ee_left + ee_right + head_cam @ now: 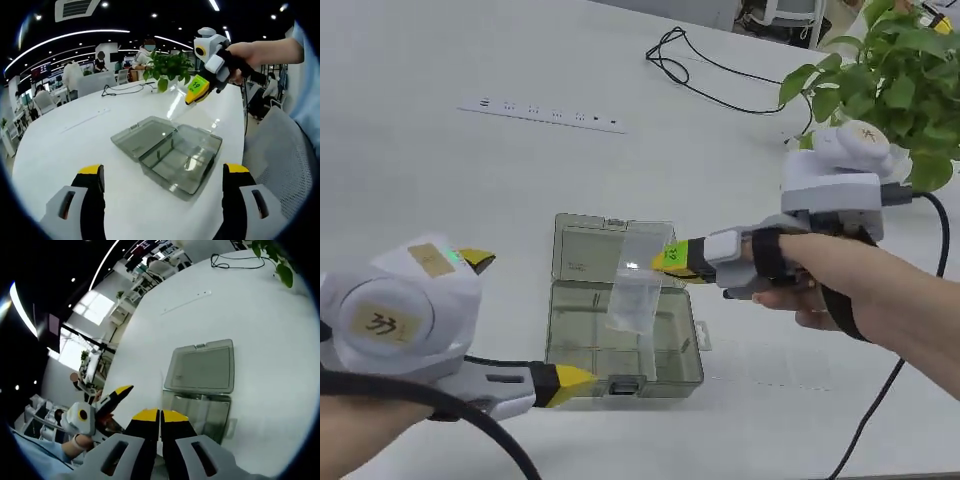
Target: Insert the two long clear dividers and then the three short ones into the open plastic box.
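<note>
Left gripper [525,320], jaws wide, hovered near the open box [675,375]; right gripper [670,258] pinched a clear divider [638,290] above it.

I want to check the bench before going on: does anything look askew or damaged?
Nothing looks damaged or spilled. The only odd thing is the clear divider, which hangs slanted over the open box, pinched in the right gripper, not yet seated.
</note>
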A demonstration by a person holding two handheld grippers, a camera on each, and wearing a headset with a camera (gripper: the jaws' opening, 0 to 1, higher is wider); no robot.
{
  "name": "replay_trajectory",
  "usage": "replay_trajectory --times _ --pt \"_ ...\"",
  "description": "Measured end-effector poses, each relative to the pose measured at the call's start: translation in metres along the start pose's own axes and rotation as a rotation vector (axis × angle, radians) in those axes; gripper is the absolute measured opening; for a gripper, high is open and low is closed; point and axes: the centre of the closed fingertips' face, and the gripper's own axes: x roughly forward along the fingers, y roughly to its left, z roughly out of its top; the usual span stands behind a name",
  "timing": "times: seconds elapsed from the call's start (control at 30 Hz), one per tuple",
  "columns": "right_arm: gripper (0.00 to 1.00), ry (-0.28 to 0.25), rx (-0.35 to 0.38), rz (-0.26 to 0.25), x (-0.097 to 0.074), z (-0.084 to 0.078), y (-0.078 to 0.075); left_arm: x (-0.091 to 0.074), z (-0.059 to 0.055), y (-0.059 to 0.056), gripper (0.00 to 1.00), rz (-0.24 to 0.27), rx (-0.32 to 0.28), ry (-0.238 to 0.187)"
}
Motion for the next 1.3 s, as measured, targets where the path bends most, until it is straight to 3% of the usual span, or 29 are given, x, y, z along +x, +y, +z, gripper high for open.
replay_trajectory --times 0.3,0.4,0.6,0.8,1.03,1.17,1.3 --pt "0.02 0.125 -0.013 -0.055 0.011 -0.004 -0.004 -0.002 -0.008 0.0 1.0 0.006 -0.005 0.005" --pt "0.02 0.184 -0.025 -0.106 0.012 -0.012 -0.004 -0.002 -0.01 0.0 1.0 0.006 -0.011 0.004" --pt "0.02 0.24 0.022 -0.161 0.019 0.0 -0.015 0.0 -0.013 -0.002 1.0 0.003 -0.018 -0.001" --pt "0.02 0.333 0.061 -0.205 0.021 -0.007 -0.017 0.0 -0.017 -0.003 1.0 0.001 -0.013 0.005" --pt "0.02 0.37 0.091 -0.246 0.03 -0.009 -0.024 -0.001 -0.016 -0.004 1.0 0.007 -0.019 -0.002" --pt "0.02 0.425 0.097 -0.275 0.036 -0.018 -0.028 0.0 -0.018 -0.007 1.0 0.006 -0.022 0.004" --pt "0.02 0.431 0.113 -0.288 0.041 -0.02 -0.031 0.001 -0.019 -0.009 1.0 0.003 -0.019 0.002"
